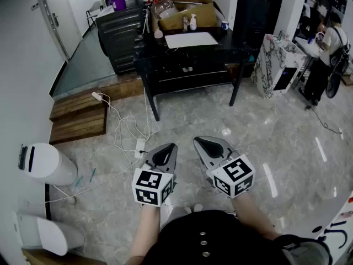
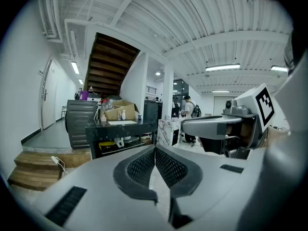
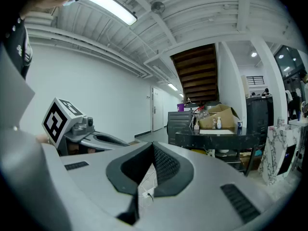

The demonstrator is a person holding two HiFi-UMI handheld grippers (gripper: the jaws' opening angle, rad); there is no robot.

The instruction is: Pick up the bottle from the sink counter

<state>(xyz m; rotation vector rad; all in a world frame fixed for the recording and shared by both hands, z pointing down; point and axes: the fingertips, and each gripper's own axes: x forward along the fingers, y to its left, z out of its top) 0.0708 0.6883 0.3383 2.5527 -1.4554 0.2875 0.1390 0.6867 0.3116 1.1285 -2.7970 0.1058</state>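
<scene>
A glossy black table point(image 1: 223, 42) with a lower shelf stands on the pale marble floor point(image 1: 265, 126). The small white pump bottle point(image 1: 193, 22) stands upright on the table's top, toward its back edge. It is just in front of an open brown cardboard box point(image 1: 190, 7) that sits on the same table. A white sheet of paper point(image 1: 191, 39) lies flat on the table in front of the bottle. A second small bottle with a pale cap point(image 1: 158, 33) stands near the table's left end. A dark grey ribbed cabinet point(image 1: 118, 35) stands left of the table, and wooden steps point(image 1: 80, 115) lie on the floor off the table's left front corner. A white marbled block point(image 1: 274, 65) stands to the table's right.

Both grippers are well short of the table, side by side above the floor and pointing toward it. The left gripper point(image 1: 168, 150) has its jaws pressed together at the tips, with nothing between them. The right gripper point(image 1: 208, 147) is likewise closed and empty. Neither touches the pump bottle.
</scene>
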